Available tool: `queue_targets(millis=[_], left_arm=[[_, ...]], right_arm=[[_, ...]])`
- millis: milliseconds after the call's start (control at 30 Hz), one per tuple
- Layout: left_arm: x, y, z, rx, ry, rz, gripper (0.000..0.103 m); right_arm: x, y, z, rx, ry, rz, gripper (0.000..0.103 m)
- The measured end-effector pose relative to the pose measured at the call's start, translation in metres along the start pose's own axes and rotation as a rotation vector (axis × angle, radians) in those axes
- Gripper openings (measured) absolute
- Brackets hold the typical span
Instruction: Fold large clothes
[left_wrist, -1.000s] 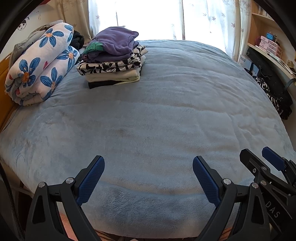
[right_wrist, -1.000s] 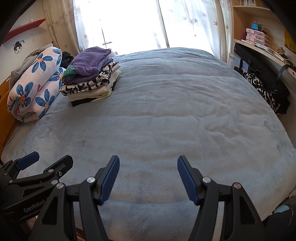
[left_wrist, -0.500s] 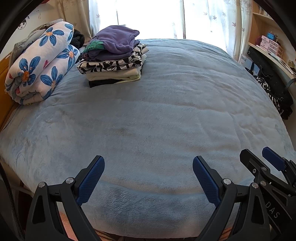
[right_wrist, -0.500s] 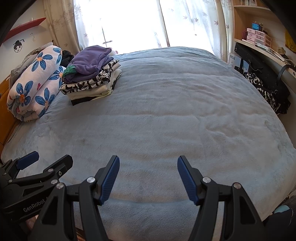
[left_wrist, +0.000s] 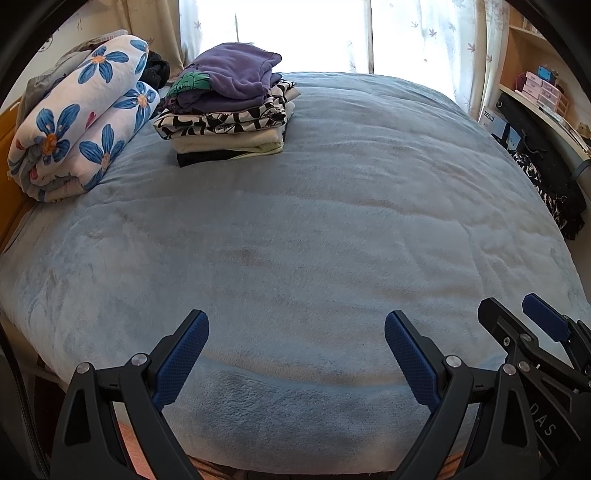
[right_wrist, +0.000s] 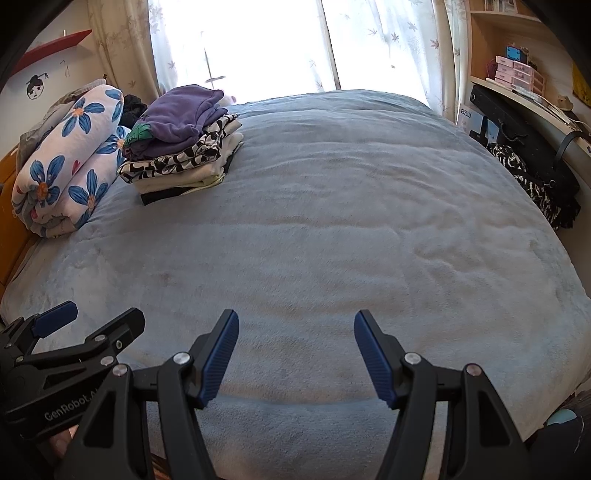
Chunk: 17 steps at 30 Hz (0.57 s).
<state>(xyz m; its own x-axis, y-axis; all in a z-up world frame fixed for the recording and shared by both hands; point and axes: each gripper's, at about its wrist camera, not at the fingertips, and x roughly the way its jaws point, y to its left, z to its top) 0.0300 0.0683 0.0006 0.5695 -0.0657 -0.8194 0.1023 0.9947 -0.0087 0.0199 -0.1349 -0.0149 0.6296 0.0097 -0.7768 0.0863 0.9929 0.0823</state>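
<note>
- I hold the left hand-held gripper (left_wrist: 295, 354) and the right hand-held gripper (right_wrist: 295, 354) side by side over the near edge of the bed (left_wrist: 332, 221), both with jaws wide and nothing between them.
- The stack of folded clothes (left_wrist: 225, 107) sits at the far left corner, beside a rolled floral quilt (left_wrist: 77, 122).
- No unfolded garment lies on the blue cover, so I judge I am between pieces.
- Next, I need to find and fetch another large garment; dark clothes (right_wrist: 532, 184) hang off the right edge.
</note>
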Motion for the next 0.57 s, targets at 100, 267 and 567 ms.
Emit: queue_targets(millis=[100, 267, 567], left_arm=[[0.0017, 0.0024, 0.0004, -0.001, 0.004, -0.001, 0.095], [0.0047, 0.0052, 0.0020, -0.004, 0.012, -0.004, 0.095], [0.0071, 0.0077, 0.0026, -0.005, 0.016, -0.005, 0.095]], right_arm=[[0.0016, 0.0008, 0.0006, -0.005, 0.005, -0.002, 0.065], [0.0041, 0.0017, 0.0026, -0.008, 0.011, -0.002, 0.065], [0.0079, 0.0053, 0.0050, -0.014, 0.022, -0.008, 0.065]])
